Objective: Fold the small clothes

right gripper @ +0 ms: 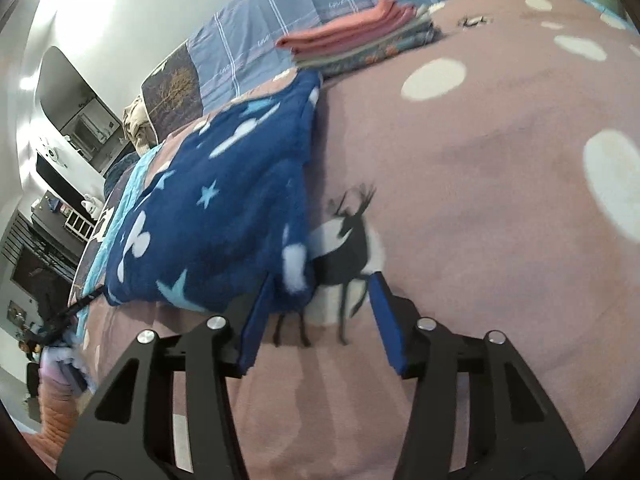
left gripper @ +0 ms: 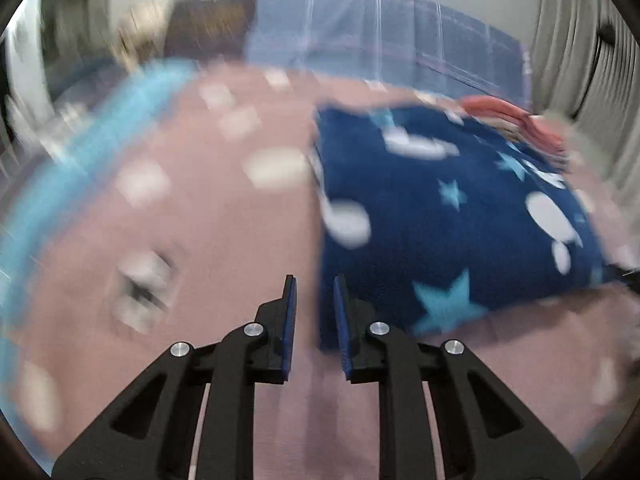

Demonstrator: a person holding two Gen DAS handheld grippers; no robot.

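Left wrist view: heavily motion-blurred. The left gripper (left gripper: 315, 282), black with blue pads, has its fingers (left gripper: 289, 320) drawn close together with a narrow gap between them; nothing is in that gap, only bed surface showing through. The tips hang over the dusty-pink fleece blanket with white dots (left gripper: 224, 240) that covers the bed. The dark blue fleece garment with white clouds and light blue stars (left gripper: 448, 208) lies flat on that blanket, just to the right of the tips; its near left corner sits close by the right finger, contact not discernible through the blur. Behind the garment, at its far right, a stack of folded clothes topped by a coral-pink piece (left gripper: 516, 120). A light blue strip of bedding (left gripper: 80, 160) runs along the blanket's left edge. A blue checked bedcover (left gripper: 380, 40) rises behind.

Right wrist view: sharper. The right gripper (right gripper: 322, 284) has its fingers (right gripper: 386, 316) spread apart. The near right corner of the blue garment (right gripper: 224, 200) hangs between them, next to the left finger; the pads do not press on it. Below the tips, a dark deer print on a white patch (right gripper: 352, 240) on the pink blanket (right gripper: 500, 200). The garment stretches away to the upper left. The folded stack (right gripper: 352, 36) rests on the blanket beyond the garment's far end, close to the blue checked cover (right gripper: 280, 24). Dark furniture and shelves (right gripper: 52, 208) at far left, details too small.
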